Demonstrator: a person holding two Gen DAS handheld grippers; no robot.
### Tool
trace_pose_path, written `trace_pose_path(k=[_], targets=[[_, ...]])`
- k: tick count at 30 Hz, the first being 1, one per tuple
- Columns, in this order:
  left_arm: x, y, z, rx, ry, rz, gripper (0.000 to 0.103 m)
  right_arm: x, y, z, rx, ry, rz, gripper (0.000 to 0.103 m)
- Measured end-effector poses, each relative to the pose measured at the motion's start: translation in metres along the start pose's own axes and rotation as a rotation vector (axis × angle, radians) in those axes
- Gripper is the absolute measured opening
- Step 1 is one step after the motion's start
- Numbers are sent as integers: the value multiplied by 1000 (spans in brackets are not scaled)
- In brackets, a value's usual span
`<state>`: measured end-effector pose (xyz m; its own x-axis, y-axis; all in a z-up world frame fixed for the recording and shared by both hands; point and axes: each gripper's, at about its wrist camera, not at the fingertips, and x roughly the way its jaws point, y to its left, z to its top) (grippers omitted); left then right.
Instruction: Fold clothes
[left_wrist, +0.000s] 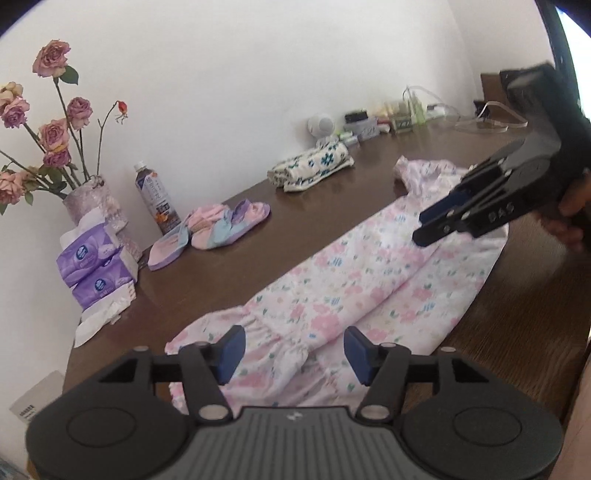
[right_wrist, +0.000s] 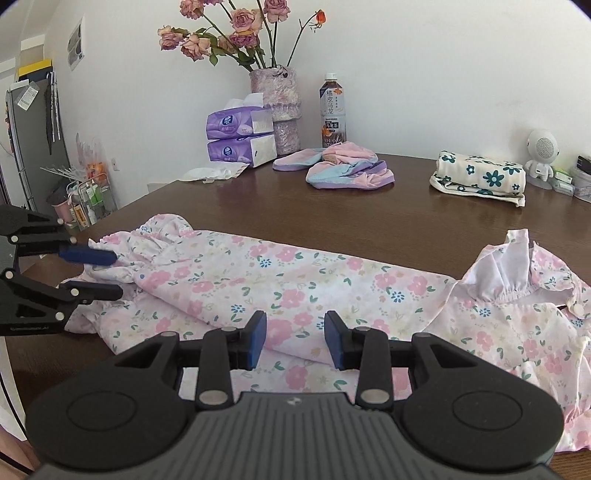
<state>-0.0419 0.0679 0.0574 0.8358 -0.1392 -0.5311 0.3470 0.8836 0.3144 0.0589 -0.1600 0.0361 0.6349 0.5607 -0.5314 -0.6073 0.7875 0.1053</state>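
Dress: floral, lengthwise-folded, flat on bench.
Left gripper: fingers wide, empty, over ruffled hem.
Right gripper: fingers wide, empty, above dress middle.

This is a home. A brown wooden table holds a vase of dried pink roses at 12 o'clock, purple tissue packs beside it.

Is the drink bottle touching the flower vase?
Apart. The right wrist view shows white wall between the bottle and the vase; the left wrist view shows that gap too.
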Motion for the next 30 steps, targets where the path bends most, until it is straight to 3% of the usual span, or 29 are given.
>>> trace_pose_path(k=[4,6,7,12,19,24,30], targets=[[21,-1,20,-81,-36,-23,54,-2,-4,5,1,-19,-13,36],[42,-1,25,-120,6,-50,29,2,-1,8,-5,-24,-6,36],[52,-1,25,-128,35,-62,26,4,1,9,-11,-25,0,36],[76,-3,10,-145,128,-51,27,17,3,5,-26,27,-3,35],[75,4,3,-186,128,-39,33,14,-12,-5,-2,62,-22,34],[76,3,6,-192,144,-16,39,-3,-30,-6,43,33,-15,34],[77,-8,21,-168,147,9,43,-39,-76,-14,84,-4,-152,34]])
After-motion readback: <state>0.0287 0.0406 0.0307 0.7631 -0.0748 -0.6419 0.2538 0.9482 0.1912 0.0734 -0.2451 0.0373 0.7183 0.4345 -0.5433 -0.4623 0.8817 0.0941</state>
